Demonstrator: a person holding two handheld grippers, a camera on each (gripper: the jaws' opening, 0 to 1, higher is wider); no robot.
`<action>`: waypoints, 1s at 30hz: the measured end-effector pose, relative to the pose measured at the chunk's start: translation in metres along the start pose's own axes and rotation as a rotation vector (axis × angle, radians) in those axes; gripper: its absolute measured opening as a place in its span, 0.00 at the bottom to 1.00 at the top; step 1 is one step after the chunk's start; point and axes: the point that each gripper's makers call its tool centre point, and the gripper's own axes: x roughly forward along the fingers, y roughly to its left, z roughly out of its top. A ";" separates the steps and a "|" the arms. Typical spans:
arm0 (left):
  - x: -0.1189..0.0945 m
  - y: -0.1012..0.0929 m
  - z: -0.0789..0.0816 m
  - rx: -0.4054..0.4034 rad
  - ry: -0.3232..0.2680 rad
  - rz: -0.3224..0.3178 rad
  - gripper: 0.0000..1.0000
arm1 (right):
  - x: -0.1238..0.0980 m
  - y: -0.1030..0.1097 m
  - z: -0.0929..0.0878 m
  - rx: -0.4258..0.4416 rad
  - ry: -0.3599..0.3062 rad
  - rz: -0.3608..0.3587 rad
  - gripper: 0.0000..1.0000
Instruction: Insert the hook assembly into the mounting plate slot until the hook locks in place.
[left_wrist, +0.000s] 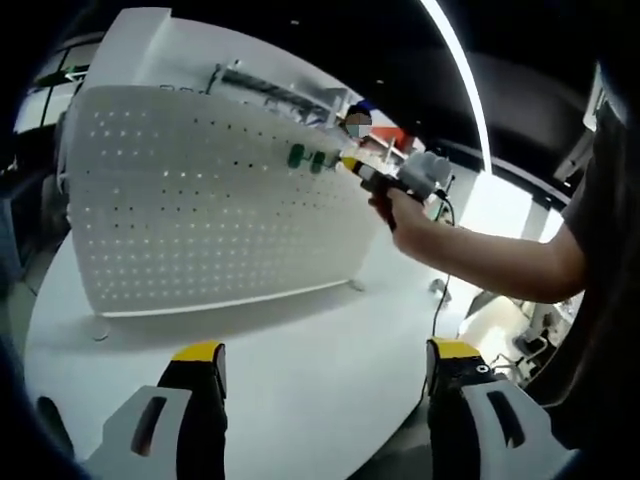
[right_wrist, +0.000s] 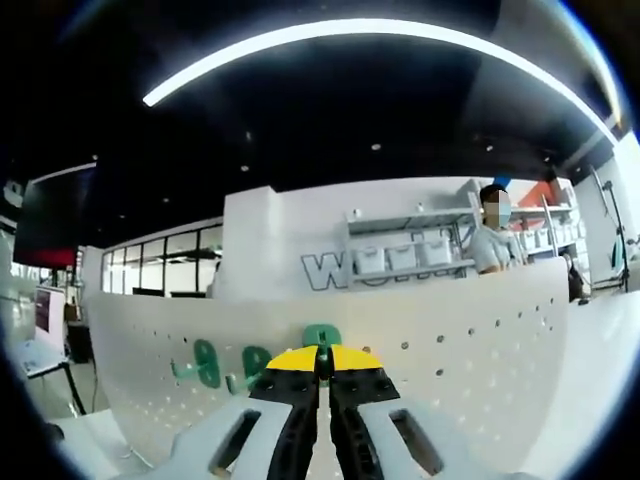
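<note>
On the white table (left_wrist: 300, 370), the left gripper (left_wrist: 318, 362) gapes, holding nothing; the right gripper (right_wrist: 322, 372) pinches a green hook (right_wrist: 322, 338) at the pegboard (right_wrist: 480, 340).

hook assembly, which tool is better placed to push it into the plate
Right. The right tool is shut on the green hook at the pegboard top edge; the left tool hangs open, back over the table.

White pegboard (left_wrist: 215, 200), regular grid of small dark holes. Green hooks (left_wrist: 306, 157) on its upper edge; in right gripper view green hooks (right_wrist: 207, 362) too. White table (left_wrist: 300, 370). Left gripper (left_wrist: 320, 395): black jaws, yellow tips, light grey body. Right gripper (right_wrist: 322, 372): same yellow tips over black, grey-white base. Person's sleeve (left_wrist: 610, 230) dark grey. Ceiling black, white light strip (right_wrist: 380, 35). Back wall white with grey lettering (right_wrist: 330, 270).
</note>
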 end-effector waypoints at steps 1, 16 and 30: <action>0.000 0.000 0.000 -0.001 -0.001 0.000 0.84 | 0.000 0.000 0.000 0.000 -0.001 0.000 0.00; 0.000 0.003 -0.001 0.005 0.014 0.004 0.83 | 0.002 -0.004 -0.012 -0.002 0.014 -0.018 0.00; -0.004 0.007 -0.002 -0.001 0.009 0.017 0.82 | 0.002 0.001 -0.009 -0.096 0.020 -0.021 0.00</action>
